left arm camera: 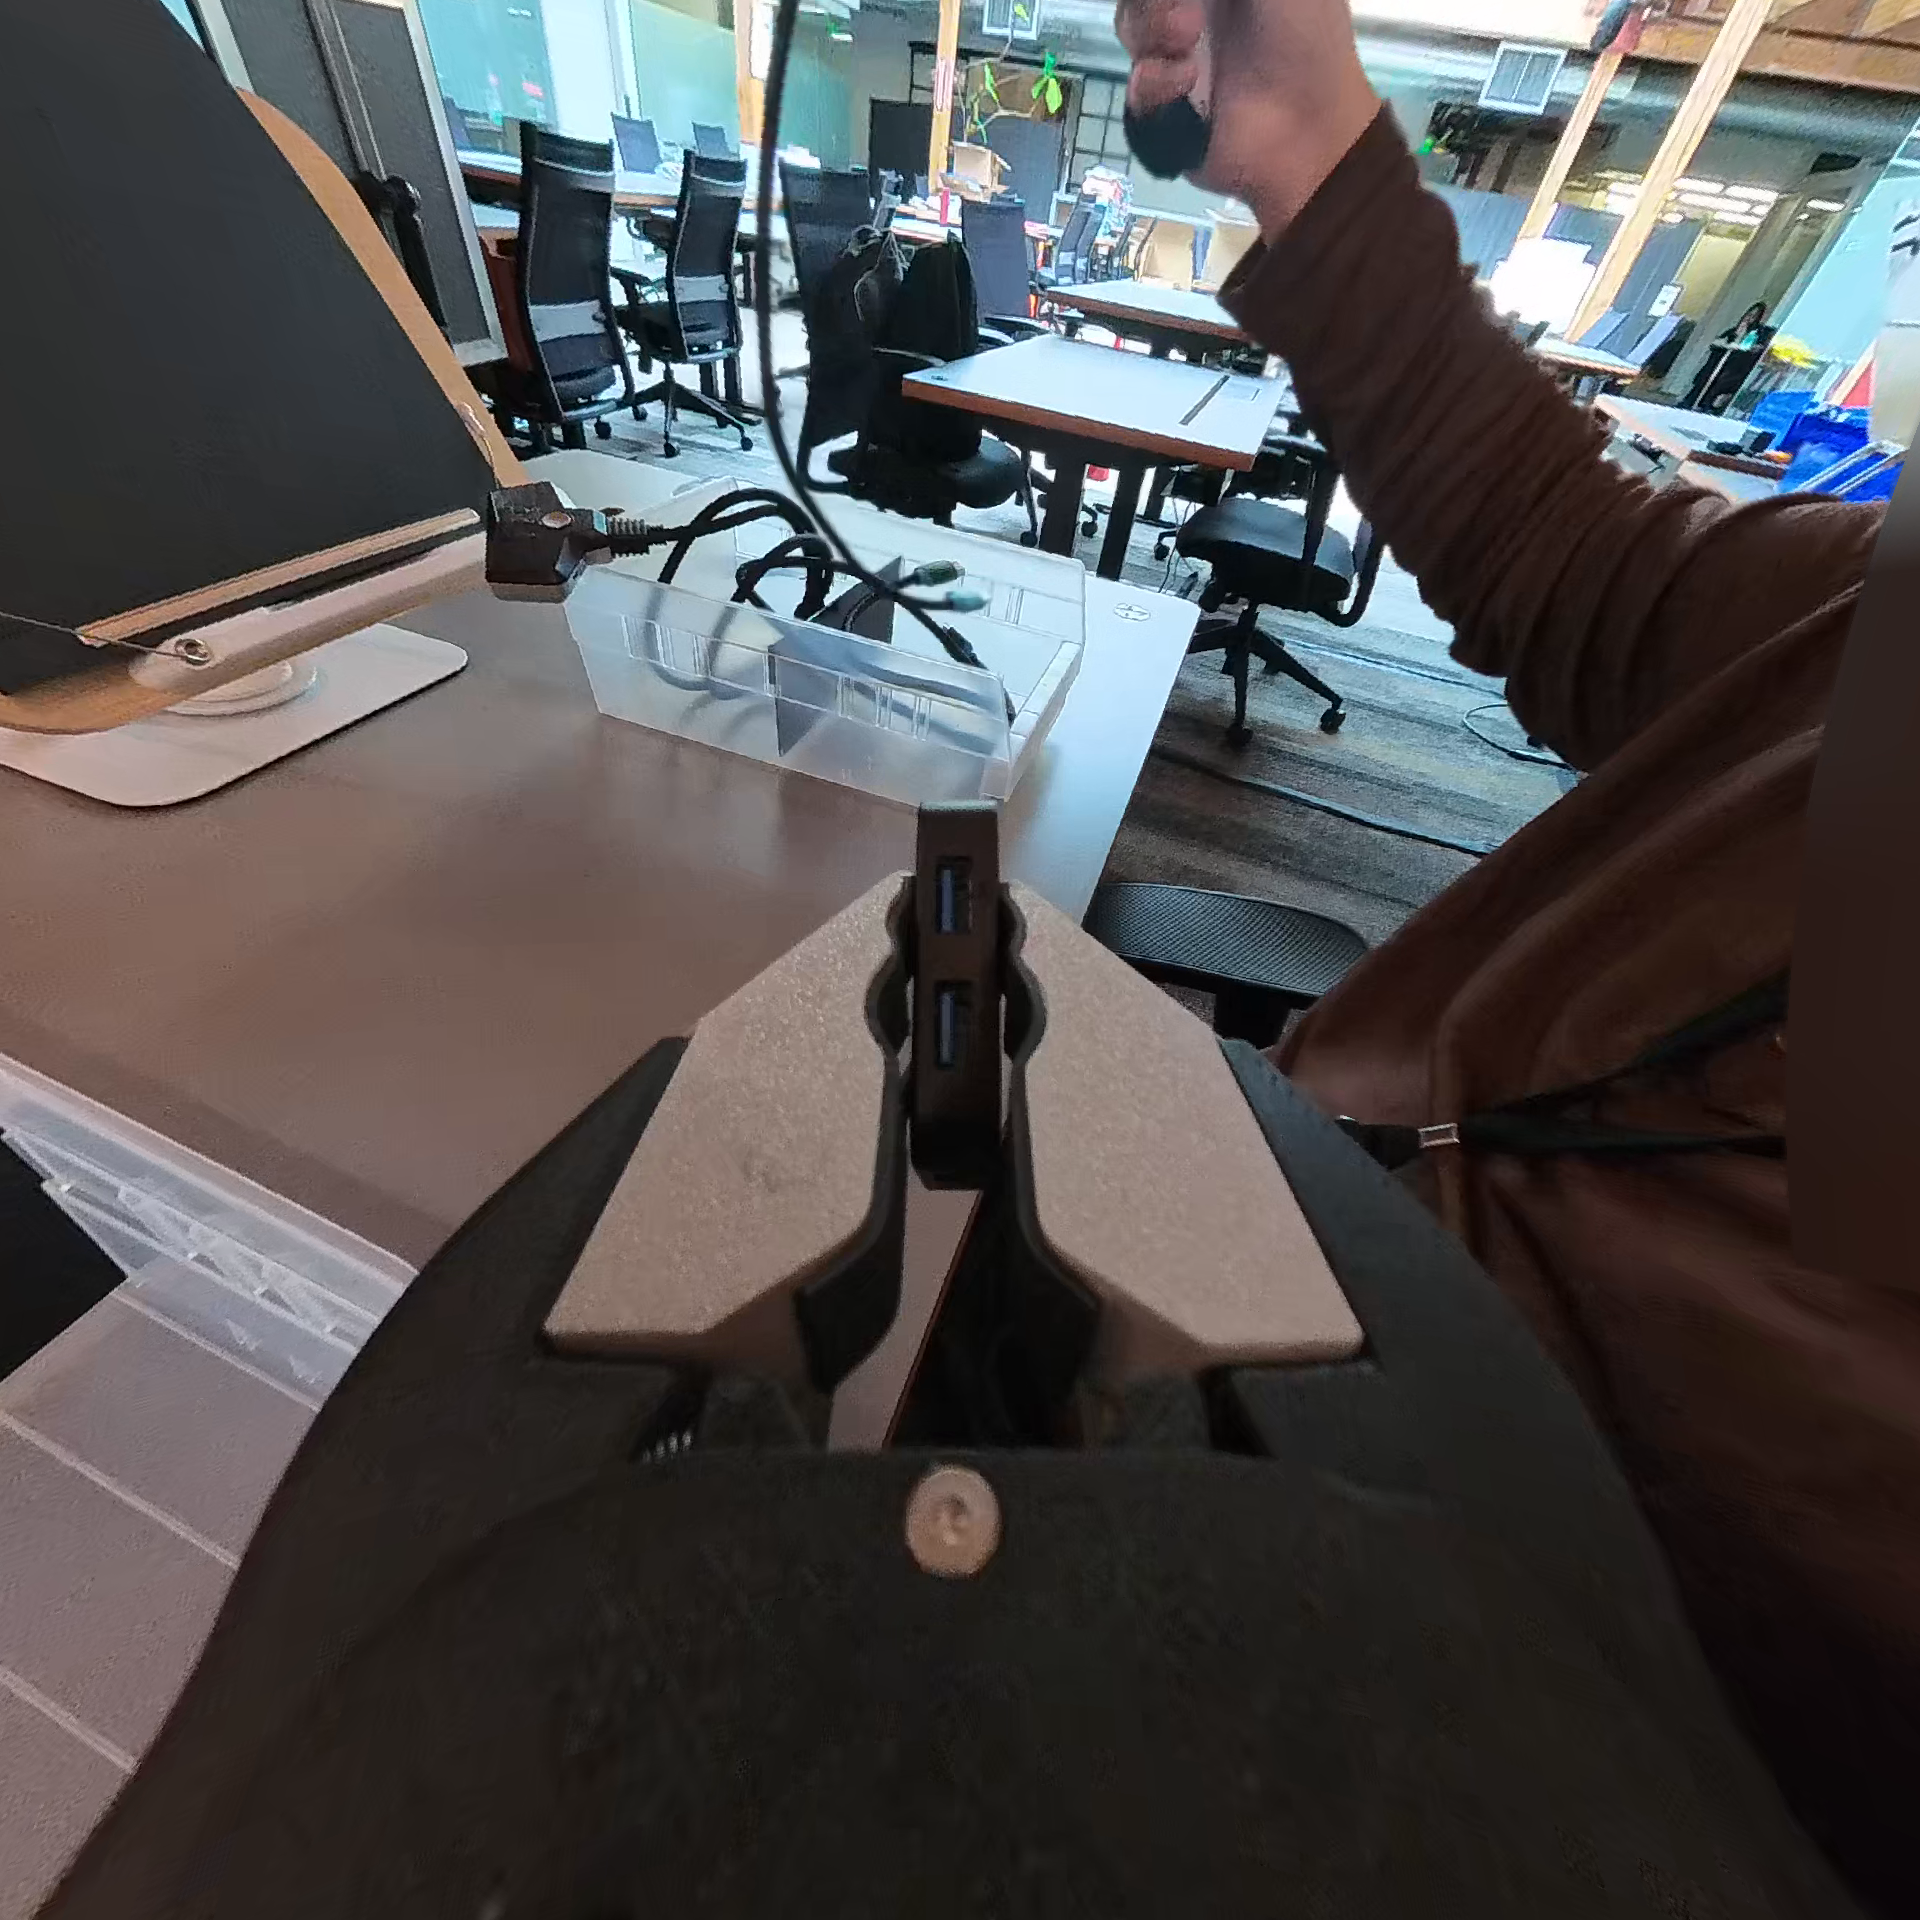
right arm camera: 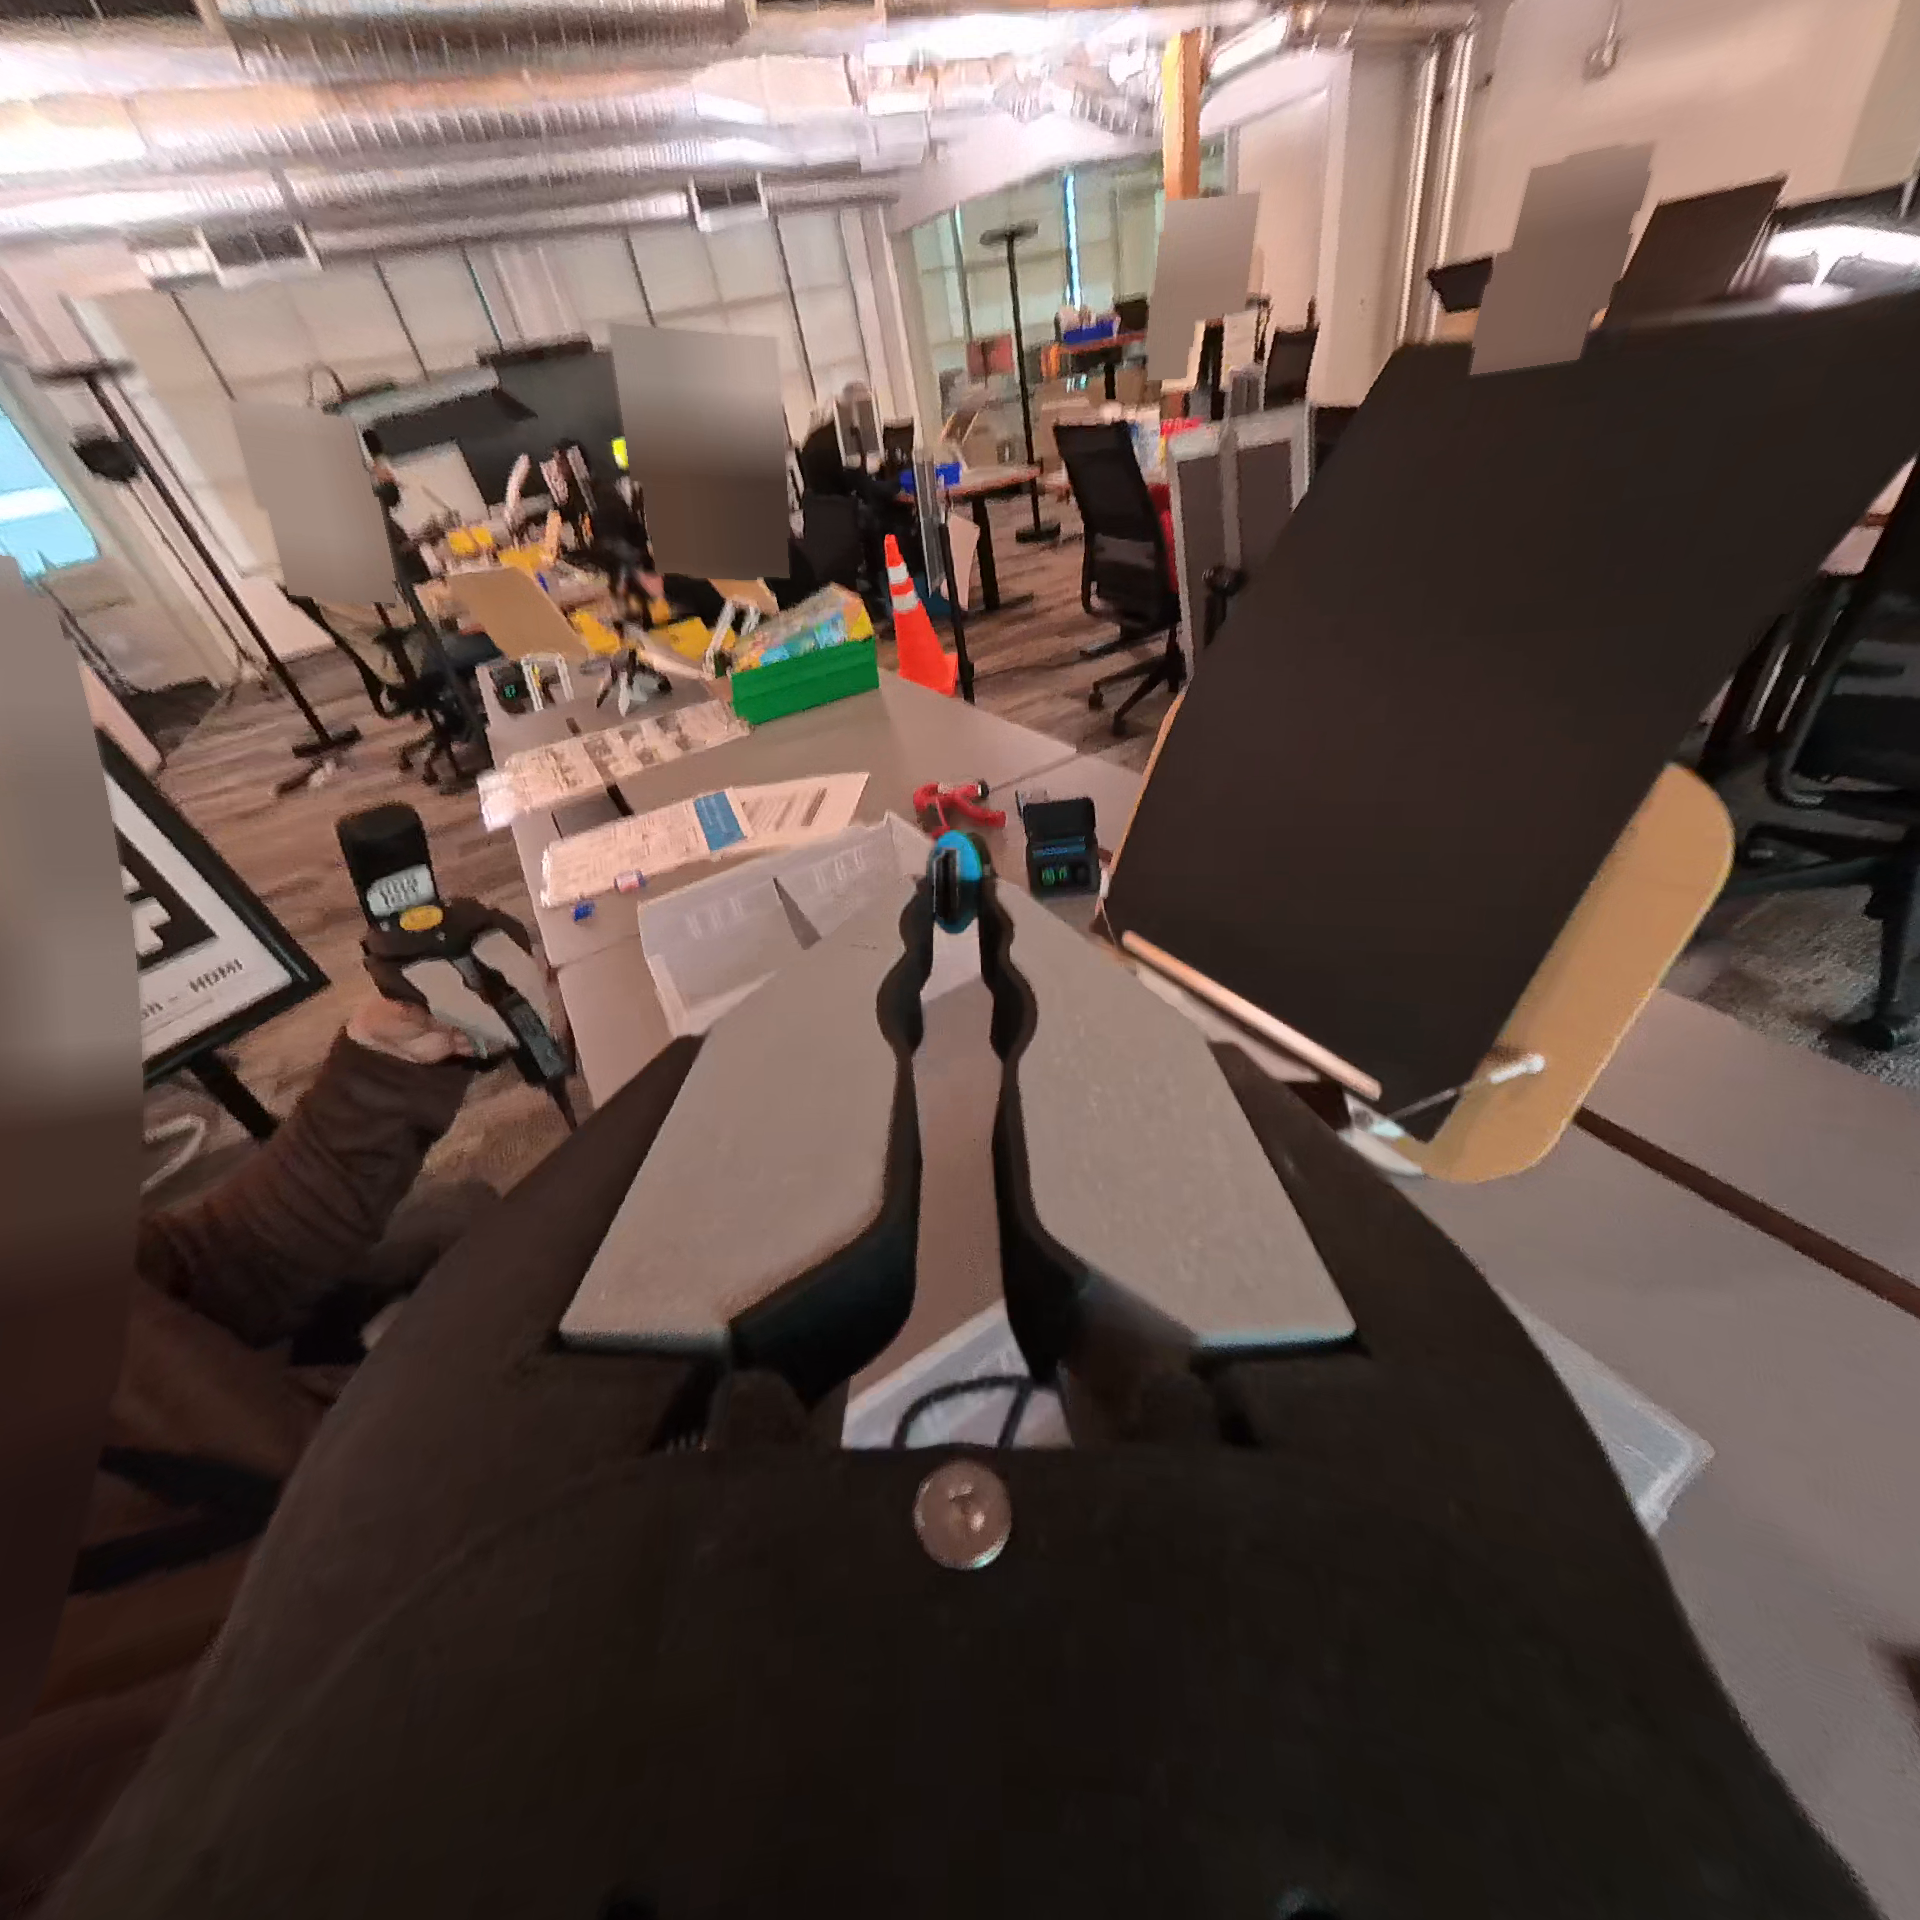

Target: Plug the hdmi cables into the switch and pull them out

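Grey-brown bench (left arm camera: pixel 436 935) carries the setup; a dark tilted board on a pale stand sits at its left side (left arm camera: pixel 208 343), and a clear plastic tray (left arm camera: pixel 831 665) lies further out with loose black cables and a small dark item in it.

Left gripper (left arm camera: pixel 956 914): pressed together on the switch (left arm camera: pixel 956 987), a slim black box held edge-up between the fingertips, long axis running along the fingers and away from the camera. Two blue ports face the left wrist camera on its narrow side. The switch is lifted clear of the bench, near its front edge. Cannot tell from this view where the HDMI sockets sit.

Right gripper (right arm camera: pixel 951 899): pinching an HDMI plug (right arm camera: pixel 948 883) with a blue collar, right at the fingertips, metal end pointing forward along the fingers. Its black cable (left arm camera: pixel 774 312) hangs down in a long loop from the raised right hand (left arm camera: pixel 1236 94) towards the tray.

Key relation: in the right wrist view the left gripper (right arm camera: pixel 457 987) shows low and to the left, well apart from the plug. In the left wrist view the right hand is high and to the right of the switch. Plug axis and switch axis are not lined up.

Judgement: the plug is out of the switch. An insertion would call for the right gripper to drop and swing left, turning the plug onto a socket face.

Risk: the slack cable loop could snag the tray.
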Available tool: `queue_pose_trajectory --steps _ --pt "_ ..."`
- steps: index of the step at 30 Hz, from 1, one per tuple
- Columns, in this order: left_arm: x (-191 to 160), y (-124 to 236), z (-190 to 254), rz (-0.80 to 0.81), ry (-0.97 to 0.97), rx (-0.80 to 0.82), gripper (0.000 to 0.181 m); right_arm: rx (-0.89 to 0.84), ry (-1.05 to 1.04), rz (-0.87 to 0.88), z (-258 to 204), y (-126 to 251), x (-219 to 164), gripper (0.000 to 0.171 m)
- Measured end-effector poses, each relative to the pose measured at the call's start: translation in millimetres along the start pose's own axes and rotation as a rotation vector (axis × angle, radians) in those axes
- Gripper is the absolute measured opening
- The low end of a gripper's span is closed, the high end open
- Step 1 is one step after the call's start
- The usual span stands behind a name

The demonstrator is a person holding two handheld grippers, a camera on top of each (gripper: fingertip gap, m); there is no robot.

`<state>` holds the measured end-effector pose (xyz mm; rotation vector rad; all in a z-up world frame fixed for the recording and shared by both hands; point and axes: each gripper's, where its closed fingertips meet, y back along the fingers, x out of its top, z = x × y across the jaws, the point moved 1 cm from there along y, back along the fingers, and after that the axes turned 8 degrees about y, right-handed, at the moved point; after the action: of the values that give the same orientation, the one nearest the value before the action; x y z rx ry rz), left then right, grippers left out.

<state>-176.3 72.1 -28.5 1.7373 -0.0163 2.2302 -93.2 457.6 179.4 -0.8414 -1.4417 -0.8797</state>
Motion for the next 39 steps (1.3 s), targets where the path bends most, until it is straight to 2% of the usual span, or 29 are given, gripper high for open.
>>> queue_pose_trajectory --steps 6,11,14,17,20,23,26,31,35,37,39 --pt "0 6 -5 0.012 0.01 0.008 0.011 0.083 0.034 -0.369 -4 -2 -89 0.005" --pt "3 6 -3 0.024 0.014 -0.006 0.011 0.084 -0.044 -0.925 11 34 -213 0.003" --pt "4 1 3 0.024 0.014 -0.035 0.011 0.1 -0.148 -1.091 8 29 -274 0.001" --pt "1 -5 7 0.002 0.001 -0.039 0.011 0.052 -0.13 -1.283 13 30 -329 0.0" --pt "-2 -6 7 -0.015 -0.011 -0.031 0.011 0.084 -0.136 -1.411 6 32 -363 0.0" --pt "-2 -3 4 -0.003 0.003 -0.035 0.01 0.019 -0.091 -1.485 11 42 -364 0.0" --pt "-2 -2 -1 0.001 0.021 -0.031 0.011 -0.028 -0.01 -1.47 18 51 -336 0.009" --pt "0 1 0 0.009 0.013 -0.027 0.011 -0.18 0.028 -1.258 46 43 -278 0.026" --pt "4 1 1 0.032 -0.012 -0.007 0.011 -0.296 0.036 -1.173 62 31 -273 0.029" --pt "10 2 -2 0.083 -0.027 0.023 0.011 -0.275 0.054 -1.086 49 13 -268 0.033" --pt "16 1 -4 0.128 -0.023 0.028 0.011 -0.168 0.09 -0.938 18 -20 -253 0.036"
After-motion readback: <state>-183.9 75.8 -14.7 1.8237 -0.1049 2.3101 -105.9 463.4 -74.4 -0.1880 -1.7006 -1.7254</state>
